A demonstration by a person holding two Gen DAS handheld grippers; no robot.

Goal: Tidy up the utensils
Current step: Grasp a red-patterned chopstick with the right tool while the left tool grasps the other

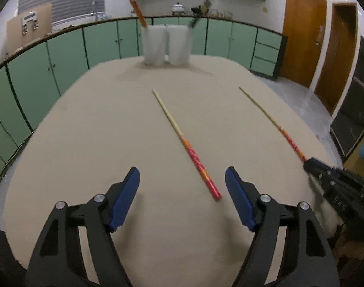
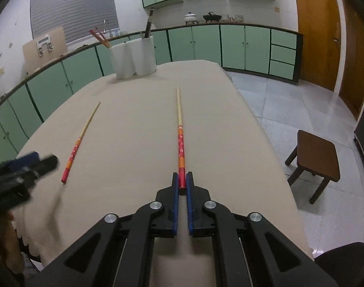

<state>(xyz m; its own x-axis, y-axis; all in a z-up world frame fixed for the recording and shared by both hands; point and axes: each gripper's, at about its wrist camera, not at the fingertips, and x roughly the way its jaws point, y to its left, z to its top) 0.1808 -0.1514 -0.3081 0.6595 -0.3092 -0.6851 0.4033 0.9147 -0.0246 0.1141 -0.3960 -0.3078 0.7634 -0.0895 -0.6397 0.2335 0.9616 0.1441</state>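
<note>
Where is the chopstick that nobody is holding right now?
The loose chopstick lies flat on the beige table, just ahead of the open left gripper, left of the chopstick gripped by the right gripper.

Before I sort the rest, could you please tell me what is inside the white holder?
In the white holder, red chopsticks lean from the left compartment and a dark utensil handle stands in the right one. The walls hide their lower ends and anything shorter.

The left black tongs with blue pads (image 1: pixel 182 176) are spread wide apart, holding nothing, low over the desk. The right black tongs with blue pads (image 2: pixel 182 179) are closed nearly together, pinching a thin stick's red end.
</note>
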